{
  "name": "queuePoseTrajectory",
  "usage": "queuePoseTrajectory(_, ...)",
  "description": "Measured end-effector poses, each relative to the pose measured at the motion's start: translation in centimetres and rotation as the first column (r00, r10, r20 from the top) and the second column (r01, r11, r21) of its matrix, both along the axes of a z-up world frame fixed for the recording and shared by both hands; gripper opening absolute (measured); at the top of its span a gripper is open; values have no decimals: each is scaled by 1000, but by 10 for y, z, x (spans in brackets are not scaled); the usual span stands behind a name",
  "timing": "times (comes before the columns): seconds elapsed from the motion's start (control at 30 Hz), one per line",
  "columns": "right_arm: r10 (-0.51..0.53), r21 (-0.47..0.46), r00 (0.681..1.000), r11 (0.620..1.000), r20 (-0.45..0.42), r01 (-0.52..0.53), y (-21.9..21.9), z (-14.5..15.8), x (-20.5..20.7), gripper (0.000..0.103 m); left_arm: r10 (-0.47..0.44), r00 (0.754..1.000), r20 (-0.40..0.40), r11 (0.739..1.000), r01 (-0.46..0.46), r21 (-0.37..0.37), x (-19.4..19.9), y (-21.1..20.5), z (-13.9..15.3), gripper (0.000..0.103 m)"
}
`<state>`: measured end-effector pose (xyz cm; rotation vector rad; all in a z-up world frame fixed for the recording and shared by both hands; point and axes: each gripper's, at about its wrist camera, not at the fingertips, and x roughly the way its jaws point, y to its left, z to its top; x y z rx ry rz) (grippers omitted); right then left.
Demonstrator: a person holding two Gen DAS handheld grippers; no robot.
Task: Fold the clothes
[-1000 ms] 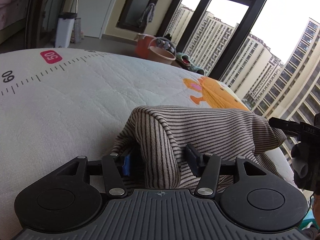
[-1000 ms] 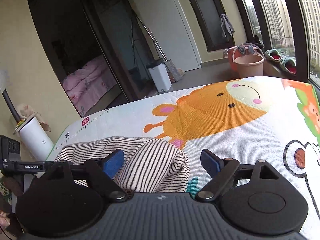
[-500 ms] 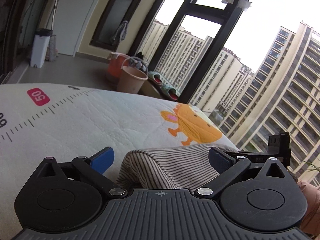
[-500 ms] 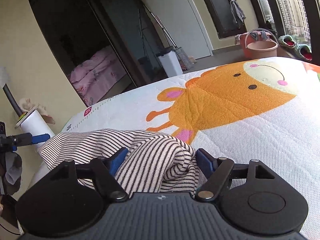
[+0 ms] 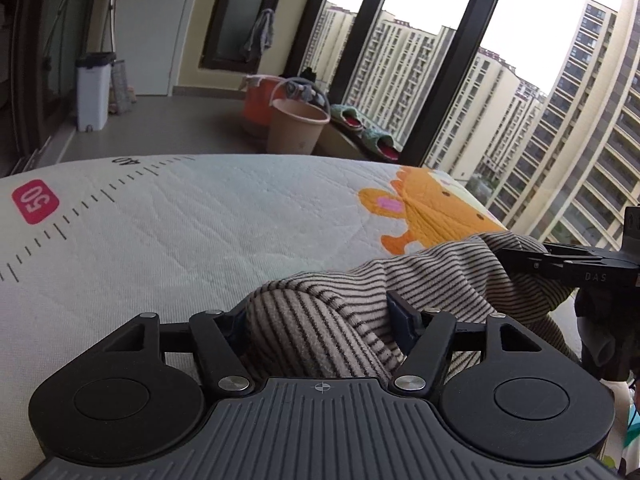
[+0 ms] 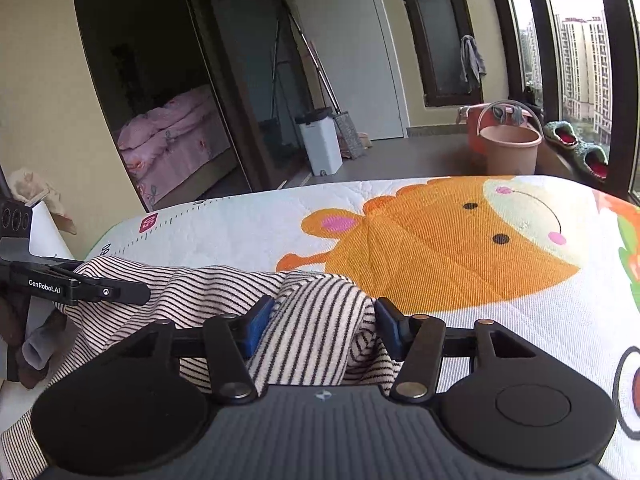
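The left fingertip of the left gripper [image 5: 320, 322] is buried behind a bulge of the striped garment [image 5: 424, 280], so only the dark right pad is seen against the cloth. The near part of the garment is cut off below by each gripper's body, and its full outline cannot be made out in either view. In the left wrist view its far end is partly covered by the black fingers of the other gripper. A gloved hand [image 6: 28, 344] is only partly seen at the left edge of the right wrist view.

The garment is bunched on the near edge of the printed mat [image 5: 208, 232], just in front of the orange cartoon animal [image 6: 440, 248] printed on it. A fold of the cloth is seen between the jaws of the left gripper, which are closing, with the cloth pressed against the visible pad. Another fold is caught between the blue pads of the right gripper [image 6: 324, 326], whose jaws are likewise closing, both pads lying against the stripes. Beyond the mat's far edge, a pink bucket [image 6: 510, 150] is seen on the floor.
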<state>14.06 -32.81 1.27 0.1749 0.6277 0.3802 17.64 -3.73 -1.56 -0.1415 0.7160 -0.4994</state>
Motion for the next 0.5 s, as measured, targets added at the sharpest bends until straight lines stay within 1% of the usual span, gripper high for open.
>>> queuePoseTrajectory(0.07,-5,21,1000,1000,4,5,1,2,18,53,30,999,26,999,-31,8,12,3,2,66)
queuePoseTrajectory(0.17,-3,12,998,1000,55,2,11,11,47,53,65,990,122,995,-73,62,30,3,13,66)
queuePoseTrajectory(0.2,-2,3,997,1000,72,2,14,13,56,53,80,990,116,994,-87,64,35,4,12,68)
queuePoseTrajectory(0.27,-14,-13,997,1000,78,15,18,13,69,54,115,989,92,990,-122,71,43,7,10,72)
queuePoseTrajectory(0.3,-36,-20,997,999,74,38,17,10,74,54,135,988,78,987,-141,82,43,10,6,77)
queuePoseTrajectory(0.33,-56,-24,996,998,71,58,15,7,78,58,146,986,78,985,-152,79,39,14,5,80)
queuePoseTrajectory(0.37,-74,-25,995,997,71,76,11,3,79,67,156,985,78,984,-162,76,36,18,3,87)
queuePoseTrajectory(0.4,-96,-23,993,995,70,97,6,-1,78,85,159,985,72,984,-164,76,33,20,2,92)
queuePoseTrajectory(0.43,-115,-11,991,993,66,116,1,-4,76,87,161,985,67,983,-166,75,29,22,2,94)
queuePoseTrajectory(0.5,-143,20,988,990,62,143,-8,-4,68,87,167,984,55,983,-170,75,22,27,0,94)
